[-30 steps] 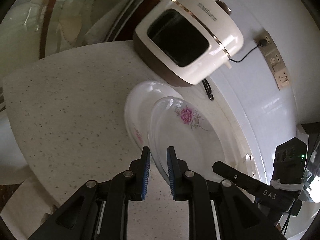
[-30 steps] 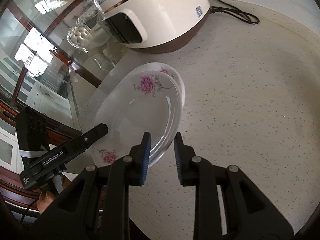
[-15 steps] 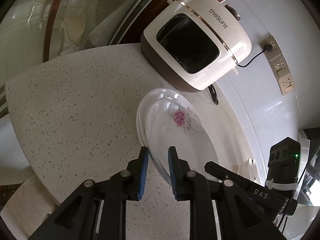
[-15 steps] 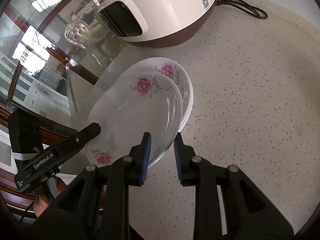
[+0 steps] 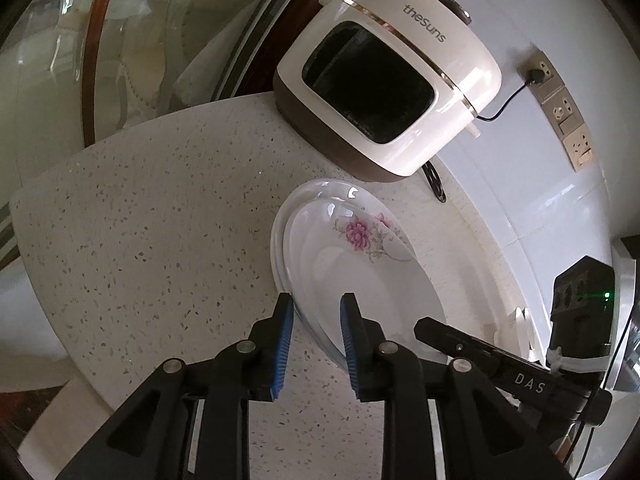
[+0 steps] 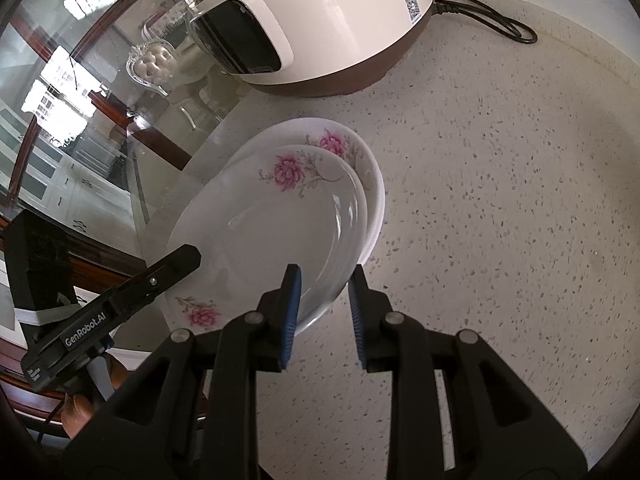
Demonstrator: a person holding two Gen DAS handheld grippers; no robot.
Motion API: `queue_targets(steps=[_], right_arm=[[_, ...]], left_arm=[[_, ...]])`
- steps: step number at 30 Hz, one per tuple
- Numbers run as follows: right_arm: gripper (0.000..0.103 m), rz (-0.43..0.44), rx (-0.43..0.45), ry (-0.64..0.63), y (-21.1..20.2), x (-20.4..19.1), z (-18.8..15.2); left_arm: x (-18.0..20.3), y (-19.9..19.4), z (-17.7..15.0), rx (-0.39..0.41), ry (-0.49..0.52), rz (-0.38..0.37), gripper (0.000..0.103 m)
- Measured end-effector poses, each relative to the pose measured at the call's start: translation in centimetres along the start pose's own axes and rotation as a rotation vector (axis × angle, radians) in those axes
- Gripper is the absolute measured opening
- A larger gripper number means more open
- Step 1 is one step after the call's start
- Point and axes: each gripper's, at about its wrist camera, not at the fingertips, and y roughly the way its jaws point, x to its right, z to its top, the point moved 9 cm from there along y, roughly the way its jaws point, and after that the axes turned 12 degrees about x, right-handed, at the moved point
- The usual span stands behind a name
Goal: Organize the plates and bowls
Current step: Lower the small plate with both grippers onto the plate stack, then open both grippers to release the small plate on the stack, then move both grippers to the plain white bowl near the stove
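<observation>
so I count two flowered plates [image 6: 280,216] stacked on one speckled counter [image 6: 500,200], one rice cooker [image 5: 392,80], three wall sockets [image 5: 564,108], and two grippers [image 6: 323,312], that's the lot

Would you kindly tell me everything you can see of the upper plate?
The upper plate is glossy white, ceramic-looking, with pink flowers near two edges. It sits nested in a matching lower plate on the speckled counter. Each open tool, left and right, straddles its rim.
</observation>
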Motion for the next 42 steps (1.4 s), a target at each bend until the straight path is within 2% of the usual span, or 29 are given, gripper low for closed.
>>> queue_targets(steps=[5,10,21,24,27,30,35,39,42], right_arm=[[0.030,-0.012,0.007,-0.015,0.0,0.3,0.1],[0.036,-0.028,0.015,-0.030,0.1,0.6,0.1],[0.044,-0.022,0.036,-0.031,-0.4,1.7,-0.1],[0.046,-0.026,0.076,-0.022,-1.1,2.2,0.2],[0.057,-0.028,0.130,0.000,-2.1,3.0,0.7],[0.061,-0.063,0.180,-0.007,-3.3,3.7,1.1],[0.067,-0.131,0.214,-0.010,-4.5,5.0,1.3],[0.068,-0.180,0.253,0.006,-6.0,6.7,1.5],[0.071,-0.214,0.301,0.015,-7.8,7.8,1.7]], left_arm=[[0.1,-0.1,-0.1,0.016,0.046,0.021,0.029],[0.1,-0.9,0.3,0.061,0.111,0.060,0.037],[-0.9,0.6,-0.3,0.030,0.084,0.075,0.038],[-1.0,0.4,-0.1,0.041,0.084,0.077,0.045],[-0.8,0.3,0.1,0.064,0.085,0.083,0.050],[-0.5,0.1,0.4,0.089,0.090,0.088,0.054],[0.6,-0.1,0.8,0.128,0.122,0.095,0.058],[2.6,-0.4,0.7,0.156,0.153,0.052,0.058],[4.5,-0.4,0.5,0.176,0.181,0.016,0.064]])
